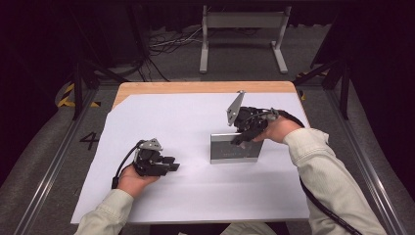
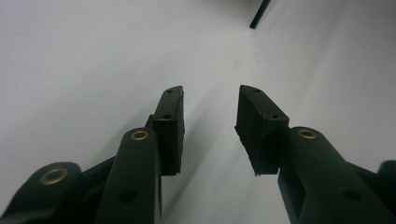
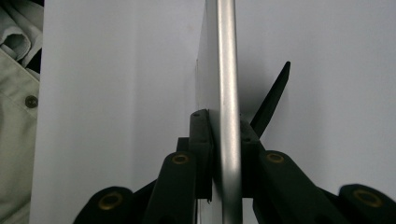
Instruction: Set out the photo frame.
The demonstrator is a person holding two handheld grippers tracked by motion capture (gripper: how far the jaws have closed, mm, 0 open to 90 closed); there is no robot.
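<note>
A flat silver frame [image 1: 230, 152] stands on its edge right of the table's middle, seen edge-on in the right gripper view as a bright metal strip [image 3: 224, 56]. A black prop leg [image 3: 273, 98] sticks out behind it. My right gripper [image 1: 242, 138] comes down on its top edge, and both pads press the strip between them [image 3: 224, 126]. My left gripper [image 1: 173, 164] rests low on the white sheet at the left, apart from the frame. Its jaws stand wide apart with nothing between them [image 2: 210, 116].
A large white sheet [image 1: 195, 196] covers most of the wooden table [image 1: 195, 87]. A grey metal stand [image 1: 242, 19] and cables lie on the floor beyond the far edge. A pale sleeve [image 3: 14, 116] shows at the left of the right gripper view.
</note>
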